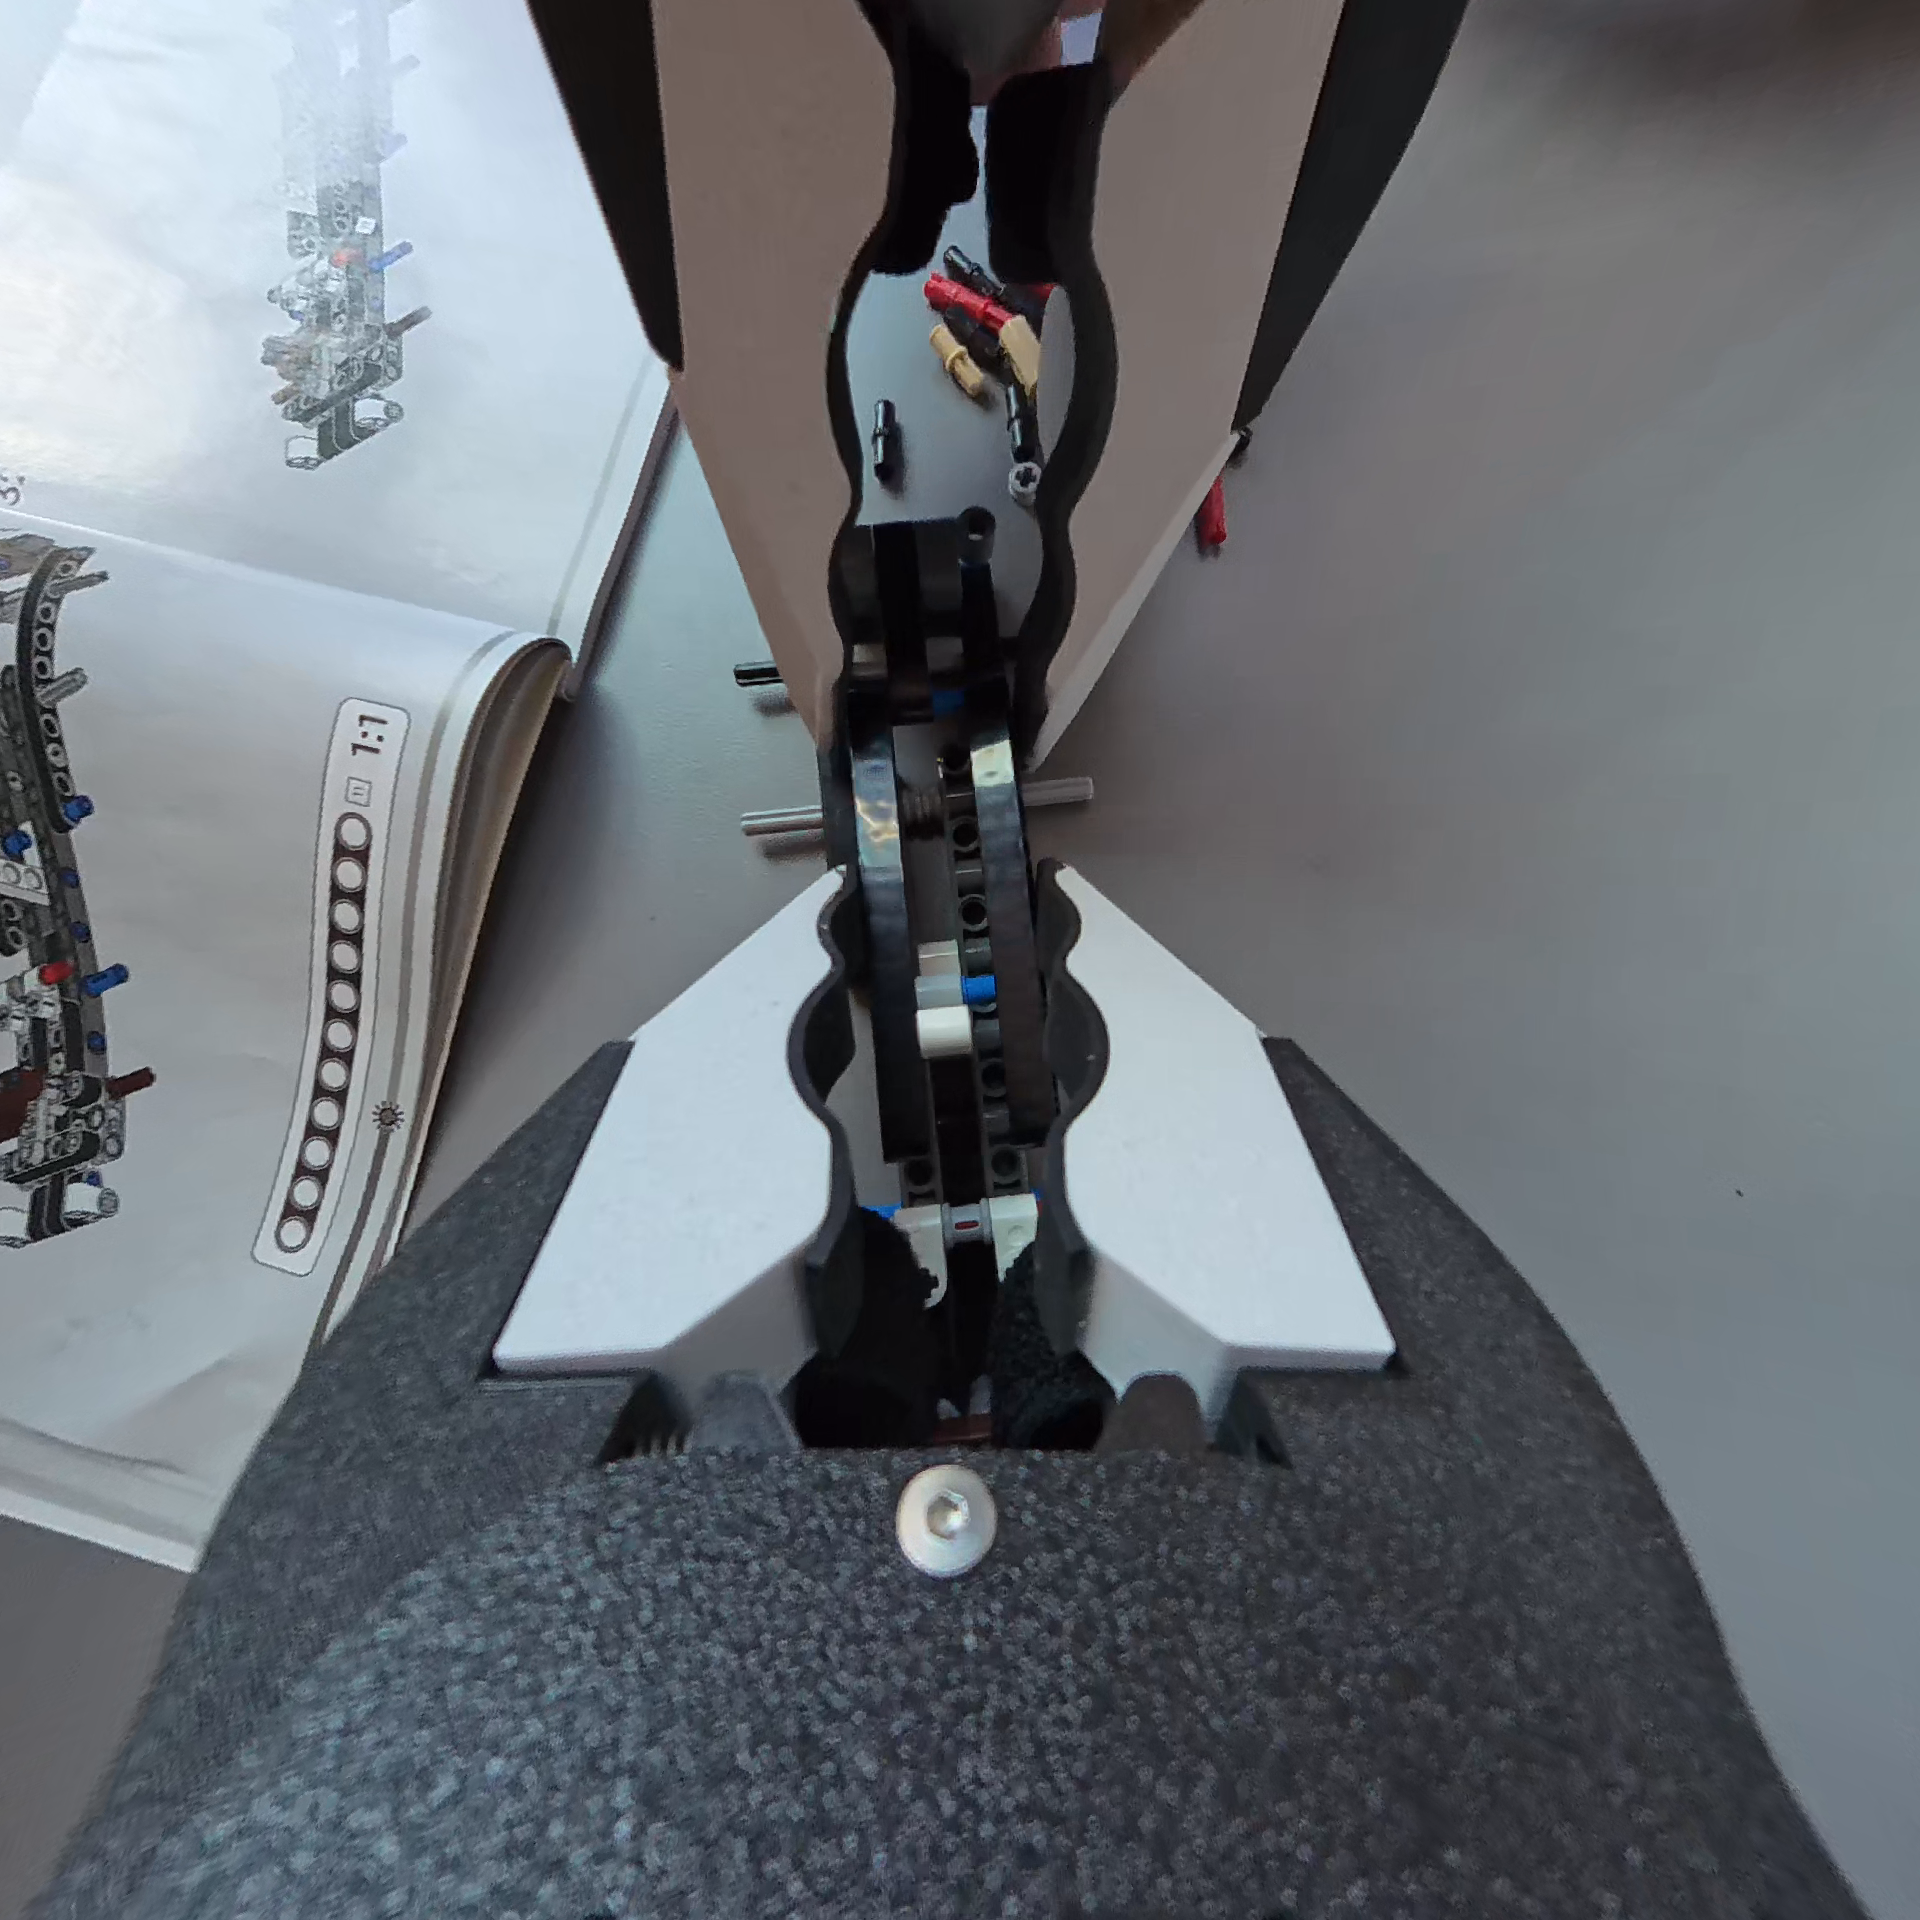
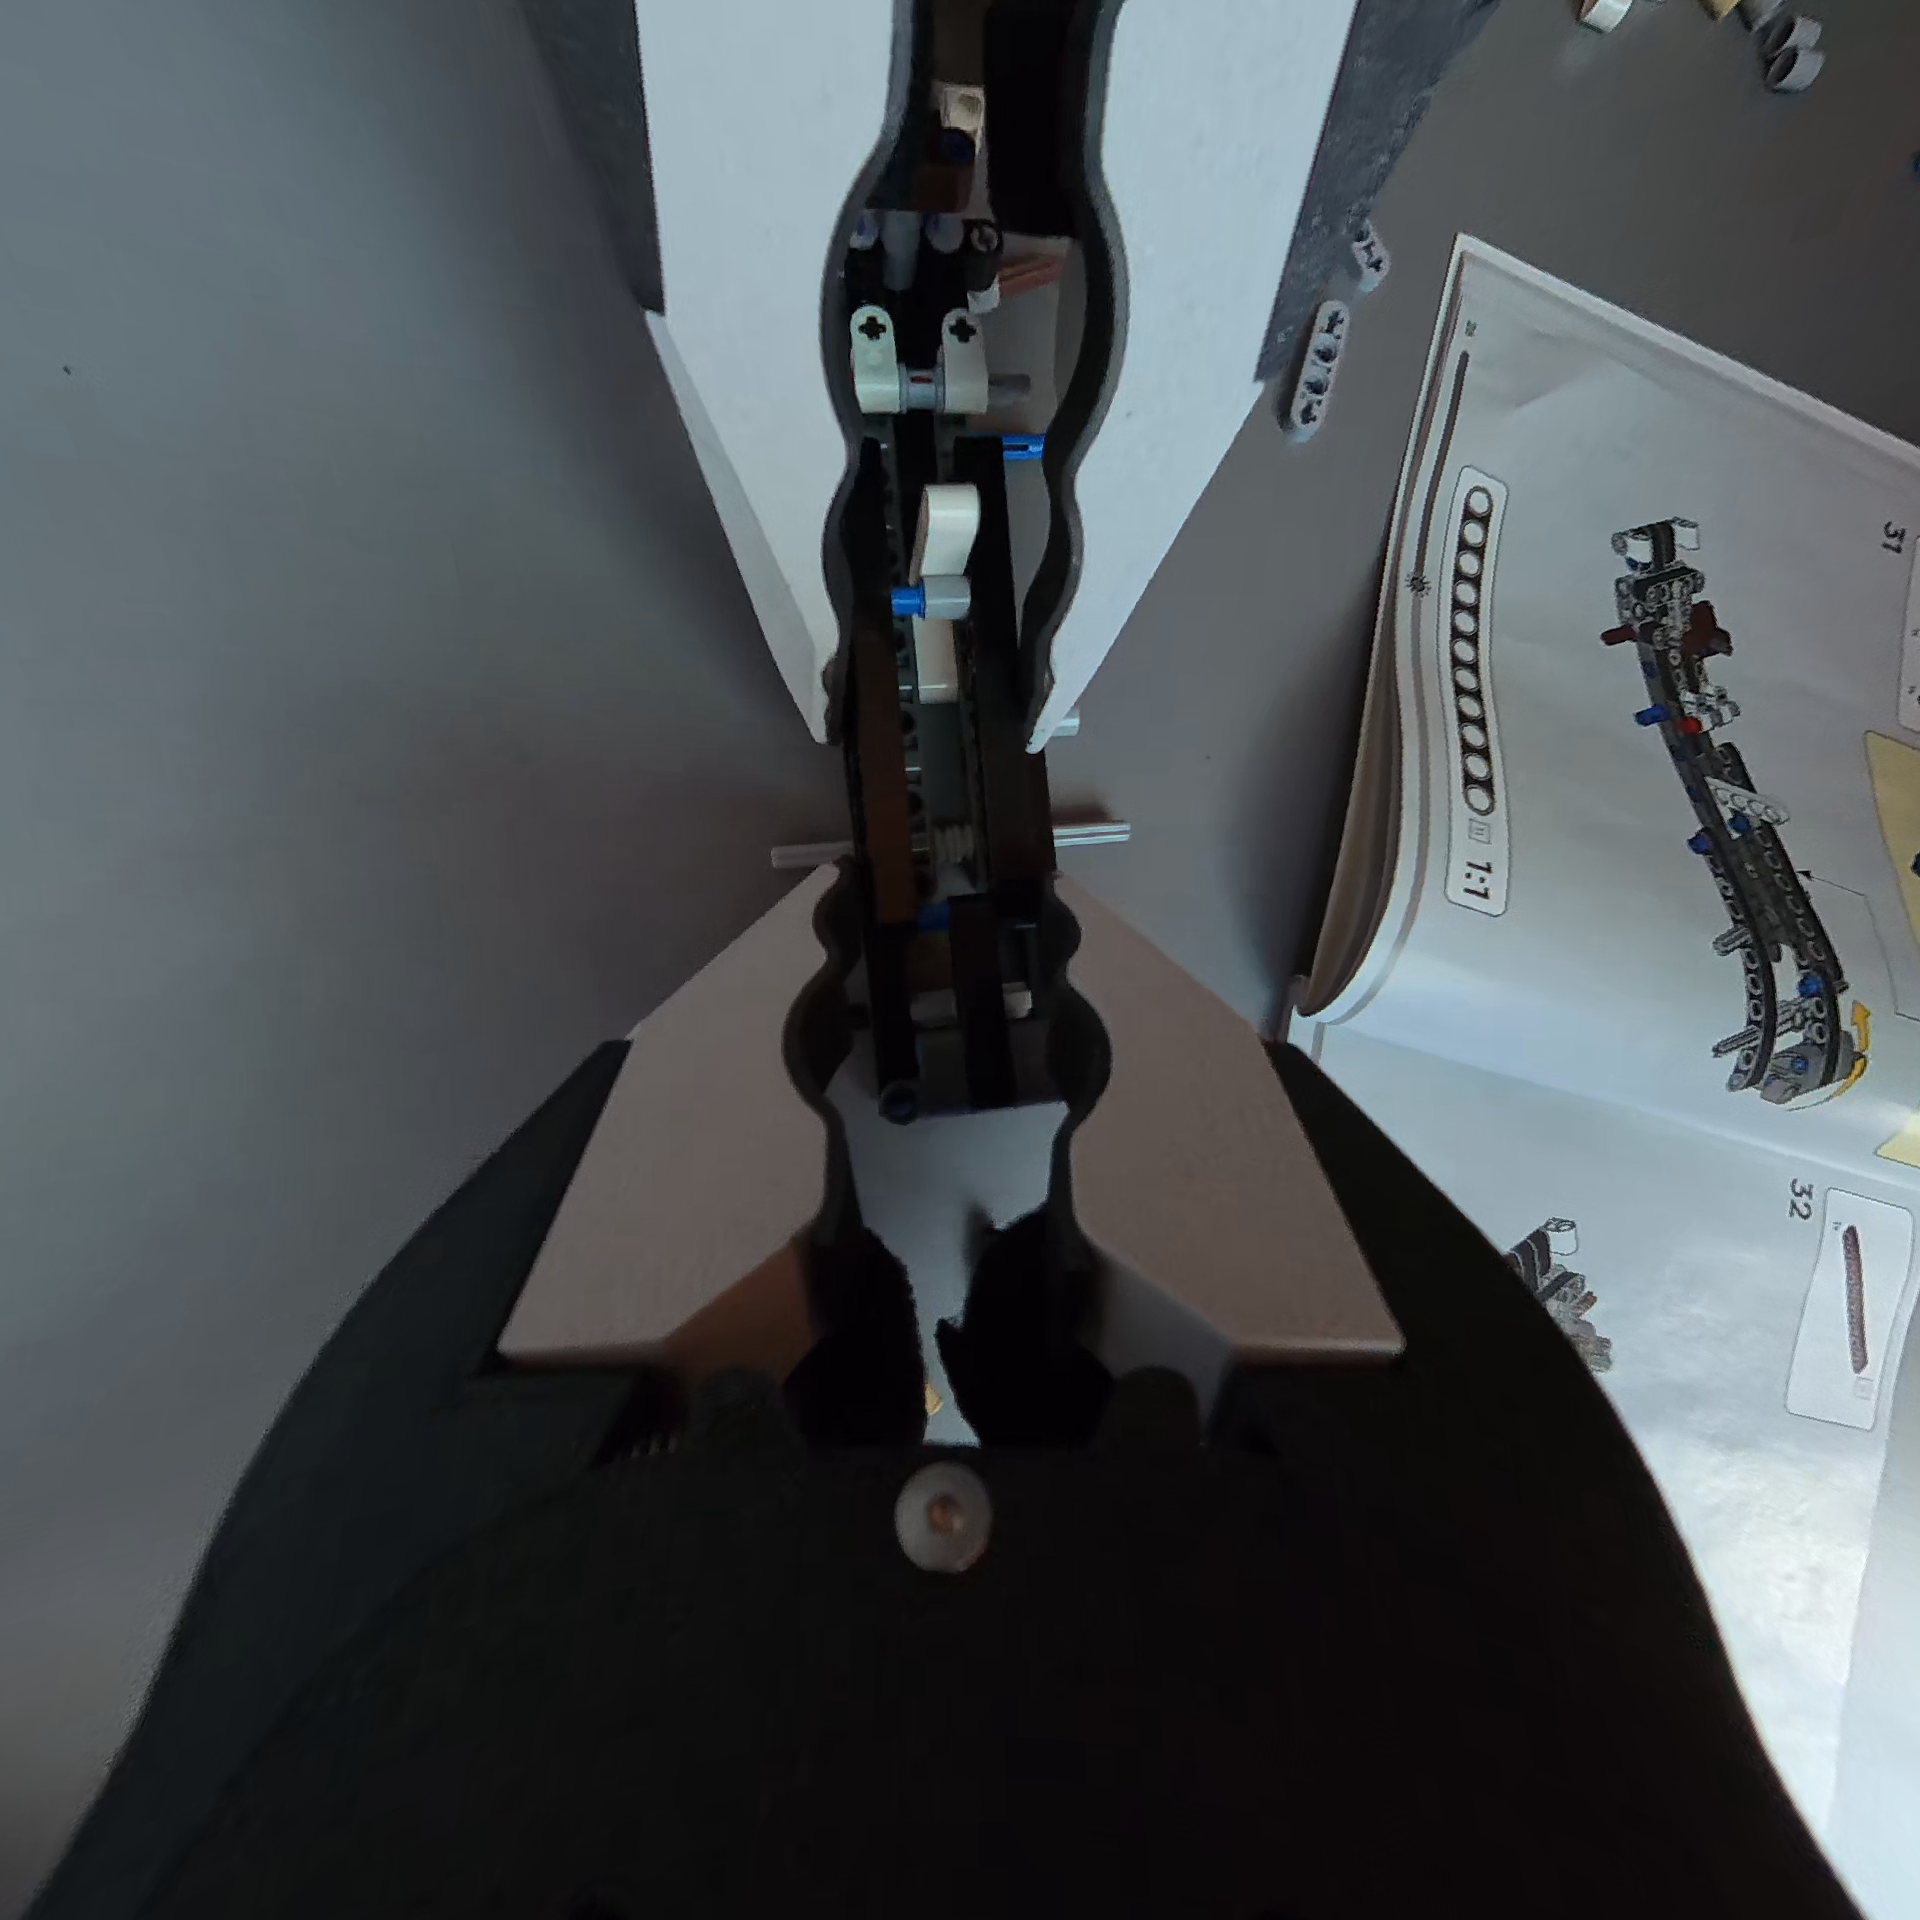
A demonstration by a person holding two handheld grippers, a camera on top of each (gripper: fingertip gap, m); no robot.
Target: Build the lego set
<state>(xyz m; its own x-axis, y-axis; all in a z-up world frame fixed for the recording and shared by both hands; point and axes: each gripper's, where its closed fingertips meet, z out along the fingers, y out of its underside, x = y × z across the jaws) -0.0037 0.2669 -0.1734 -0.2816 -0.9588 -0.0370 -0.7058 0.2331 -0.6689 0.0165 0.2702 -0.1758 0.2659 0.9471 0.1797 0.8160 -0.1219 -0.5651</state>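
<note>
My left gripper [image 1: 940, 883] and right gripper [image 2: 940, 894] each clamp opposite ends of one black building-brick beam assembly [image 1: 935, 935], held above the grey table [image 1: 1507, 831] beside the open instruction booklet [image 1: 260, 779].

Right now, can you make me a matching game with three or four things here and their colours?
Things:
1. loose pins on the table beyond the far fingers
2. long brick model gripped at both ends
3. instruction booklet
4. axle sticking out of the model's sides

Colours:
A. mostly black
B. grey
C. red, tan and black
D. white pages

Pairs: 1-C, 2-A, 3-D, 4-B
</note>
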